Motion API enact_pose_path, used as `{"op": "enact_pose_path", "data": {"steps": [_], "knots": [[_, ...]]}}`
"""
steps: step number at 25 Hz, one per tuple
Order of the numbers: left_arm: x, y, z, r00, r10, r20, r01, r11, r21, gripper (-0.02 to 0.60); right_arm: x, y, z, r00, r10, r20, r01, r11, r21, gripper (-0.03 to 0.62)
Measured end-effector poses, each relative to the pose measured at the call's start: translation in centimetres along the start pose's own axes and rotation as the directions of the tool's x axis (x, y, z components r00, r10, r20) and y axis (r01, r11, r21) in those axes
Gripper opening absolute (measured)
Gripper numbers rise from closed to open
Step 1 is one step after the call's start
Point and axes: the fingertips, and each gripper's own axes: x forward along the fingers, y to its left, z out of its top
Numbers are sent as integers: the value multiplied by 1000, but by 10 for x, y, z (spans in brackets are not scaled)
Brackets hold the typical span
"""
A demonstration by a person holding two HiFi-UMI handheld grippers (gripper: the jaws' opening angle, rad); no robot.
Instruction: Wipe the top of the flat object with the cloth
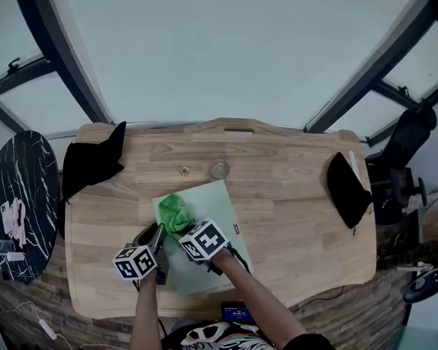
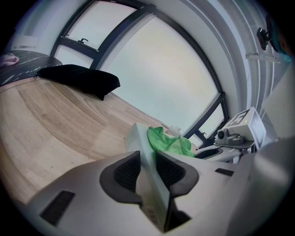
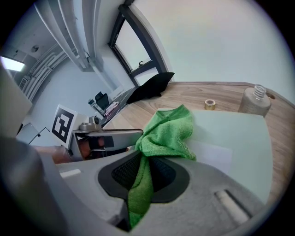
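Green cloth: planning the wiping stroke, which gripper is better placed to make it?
Probably right. The right gripper is shut on the green cloth lying on the flat object; the left gripper clamps that object's edge, steadying it.

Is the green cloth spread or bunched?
Bunched: the cloth sits crumpled on the flat object, one end pinched in the right claw.

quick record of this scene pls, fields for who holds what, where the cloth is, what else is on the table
surface: wooden table
flat object: pale green, on the table in front of the person
left gripper: jaws closed on the flat object's edge
right gripper: jaws closed on one end of the cloth
cloth: green, bunched on the flat object's top, near its far left corner
clear bottle: on the table just beyond the flat object
tape roll: left of the bottle
black pouches: one at the table's left end, one at its right end
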Motion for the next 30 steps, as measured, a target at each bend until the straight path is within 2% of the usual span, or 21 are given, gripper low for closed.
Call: {"op": "enact_pose_path", "data": {"steps": [30], "knots": [[2, 1, -1, 1000, -12, -17, 12, 1000, 10, 103, 1, 16, -18, 999, 37, -29, -37, 999, -9, 55]]}}
